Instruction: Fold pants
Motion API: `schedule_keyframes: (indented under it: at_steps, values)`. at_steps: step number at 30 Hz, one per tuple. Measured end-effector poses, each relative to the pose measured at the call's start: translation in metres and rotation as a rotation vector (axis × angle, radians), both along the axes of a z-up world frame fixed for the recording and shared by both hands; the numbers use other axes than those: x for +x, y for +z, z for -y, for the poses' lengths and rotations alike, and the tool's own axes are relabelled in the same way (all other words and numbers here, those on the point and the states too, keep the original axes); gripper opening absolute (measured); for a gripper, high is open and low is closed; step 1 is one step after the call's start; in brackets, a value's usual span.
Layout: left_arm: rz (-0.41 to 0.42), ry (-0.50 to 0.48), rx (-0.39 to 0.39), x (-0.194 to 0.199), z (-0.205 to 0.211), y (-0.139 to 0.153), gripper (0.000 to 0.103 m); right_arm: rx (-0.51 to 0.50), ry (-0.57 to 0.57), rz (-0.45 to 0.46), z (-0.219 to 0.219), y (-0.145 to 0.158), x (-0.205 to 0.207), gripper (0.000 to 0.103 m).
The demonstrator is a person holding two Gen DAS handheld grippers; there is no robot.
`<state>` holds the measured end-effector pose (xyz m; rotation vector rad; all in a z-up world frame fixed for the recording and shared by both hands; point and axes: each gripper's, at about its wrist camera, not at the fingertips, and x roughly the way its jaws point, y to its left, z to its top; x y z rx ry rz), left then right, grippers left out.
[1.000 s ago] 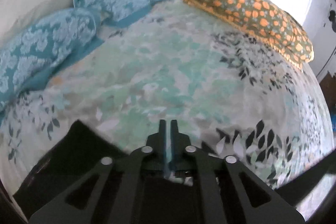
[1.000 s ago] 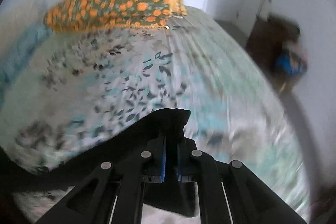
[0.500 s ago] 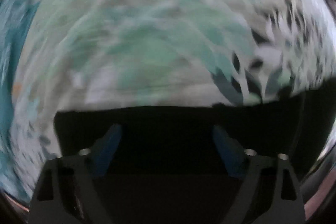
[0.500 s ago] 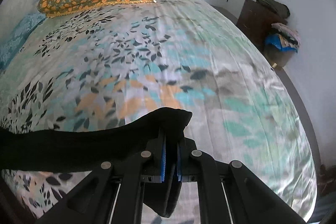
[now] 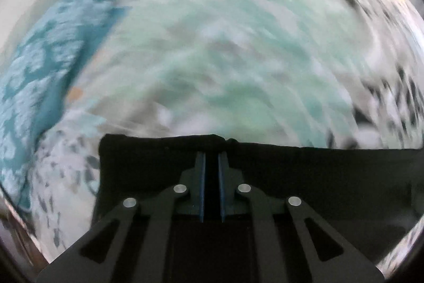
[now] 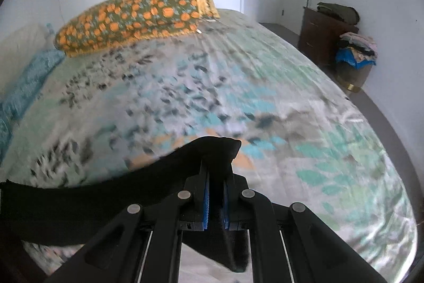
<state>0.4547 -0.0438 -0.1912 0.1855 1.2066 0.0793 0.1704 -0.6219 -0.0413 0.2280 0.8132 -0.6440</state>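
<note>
Your left gripper (image 5: 211, 163) is clamped on the top edge of the black pants (image 5: 304, 171), which stretch off to the right. Your right gripper (image 6: 216, 182) pinches their other corner, the cloth trailing left above the floral bedspread (image 6: 238, 86). An orange-patterned pillow (image 6: 137, 17) lies at the far side.

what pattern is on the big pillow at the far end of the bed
Orange fruits on dark green; the pillow shows best in the right wrist view.
</note>
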Motion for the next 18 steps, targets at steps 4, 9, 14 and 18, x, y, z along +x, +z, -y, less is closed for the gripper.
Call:
schedule_keyframes:
  at_steps: [4,9,14,18]
  values:
    - [0.102,0.140,0.031,0.018,-0.025,0.010,0.003,-0.043,0.031,-0.003,0.003,-0.001,0.071,0.008]
    - [0.141,0.223,0.121,0.032,-0.042,-0.007,0.004,0.052,0.023,-0.126,0.017,-0.053,0.151,0.034]
    - [0.176,0.200,0.163,0.017,-0.051,0.009,0.074,-0.005,0.003,-0.048,0.011,-0.049,0.136,0.075]
    - [0.250,0.157,0.104,-0.009,-0.063,0.037,0.088,0.183,0.182,0.017,-0.007,-0.045,0.126,0.075]
